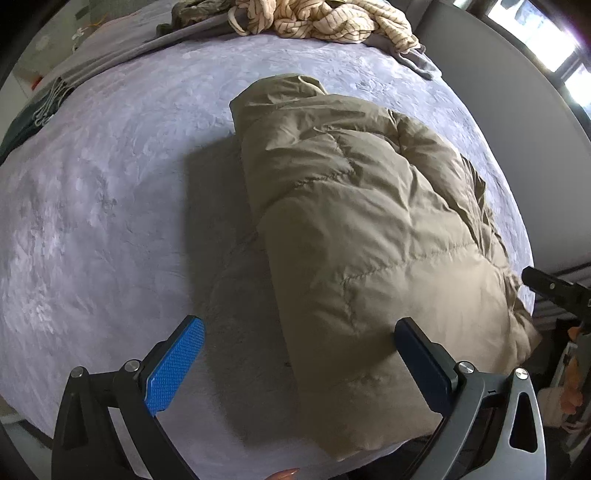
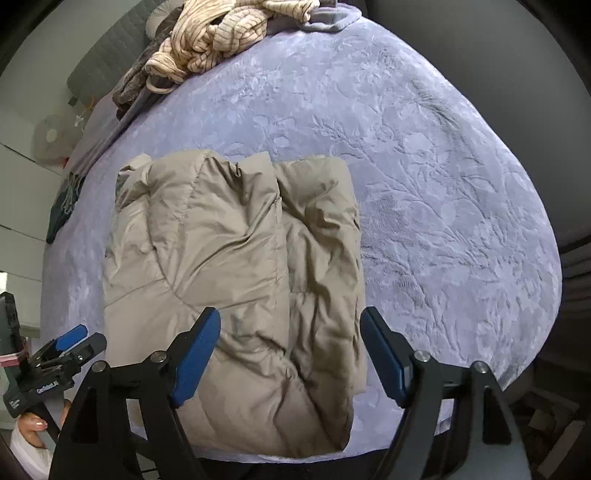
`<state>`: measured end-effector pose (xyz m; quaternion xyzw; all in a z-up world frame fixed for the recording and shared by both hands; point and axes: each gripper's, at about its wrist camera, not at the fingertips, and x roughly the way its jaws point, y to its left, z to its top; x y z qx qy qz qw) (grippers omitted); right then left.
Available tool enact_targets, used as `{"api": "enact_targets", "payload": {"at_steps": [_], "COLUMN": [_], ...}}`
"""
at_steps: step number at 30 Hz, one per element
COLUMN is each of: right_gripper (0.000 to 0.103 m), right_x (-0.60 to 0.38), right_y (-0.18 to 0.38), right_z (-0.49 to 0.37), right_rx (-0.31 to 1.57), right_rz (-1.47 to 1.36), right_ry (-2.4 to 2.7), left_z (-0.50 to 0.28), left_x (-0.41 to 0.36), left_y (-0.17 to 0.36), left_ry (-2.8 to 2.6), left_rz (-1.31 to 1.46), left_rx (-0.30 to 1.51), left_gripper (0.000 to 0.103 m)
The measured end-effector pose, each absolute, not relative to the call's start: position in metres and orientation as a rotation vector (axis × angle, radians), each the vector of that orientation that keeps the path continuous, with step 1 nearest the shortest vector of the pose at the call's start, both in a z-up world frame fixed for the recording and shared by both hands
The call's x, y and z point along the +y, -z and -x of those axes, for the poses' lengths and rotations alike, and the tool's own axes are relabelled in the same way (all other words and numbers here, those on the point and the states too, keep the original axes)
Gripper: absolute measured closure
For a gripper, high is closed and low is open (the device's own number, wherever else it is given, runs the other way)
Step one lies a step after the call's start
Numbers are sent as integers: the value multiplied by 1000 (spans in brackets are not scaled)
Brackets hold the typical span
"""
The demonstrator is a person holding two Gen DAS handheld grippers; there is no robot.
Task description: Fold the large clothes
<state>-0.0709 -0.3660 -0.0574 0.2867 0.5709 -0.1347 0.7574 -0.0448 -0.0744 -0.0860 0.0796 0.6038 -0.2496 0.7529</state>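
Note:
A tan puffer jacket [image 1: 354, 229] lies folded lengthwise on the lavender bedspread [image 1: 110, 206], with its near end at the bed's front edge. It also shows in the right wrist view [image 2: 229, 258]. My left gripper [image 1: 299, 332] is open and empty, hovering over the jacket's near left edge. My right gripper [image 2: 290, 328] is open and empty, above the jacket's near right part. The left gripper shows at the left edge of the right wrist view [image 2: 74, 343].
A cream striped garment [image 1: 317, 18] and dark clothes are piled at the far end of the bed, also seen in the right wrist view [image 2: 221, 33]. A dark garment [image 2: 62, 206] lies at the bed's left edge. A grey wall [image 1: 517, 110] is on the right.

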Motion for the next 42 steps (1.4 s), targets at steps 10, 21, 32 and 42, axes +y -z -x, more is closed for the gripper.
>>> {"api": "enact_targets", "payload": {"at_steps": [10,21,32,42], "right_gripper": [19,2,0,0], "right_x": [-360,-395,-443,-459], "right_y": [51,65,133,196], "right_z": [87,63,30,14], "right_rx": [1202,1271,1332,1185], "right_rz": [-657,-687,-867,-1353], "right_ry": [356,277,84,-204], "left_z": [41,12,-22,-50], "left_x": [-61,-65,-85,-81], "left_y": [83,91,119,187], "left_ry": [578,547,655,751], "left_rz": [-176,-17,161,499], "left_rx": [1307,1372,1457,1650], "left_gripper": [0,0,0,0]}}
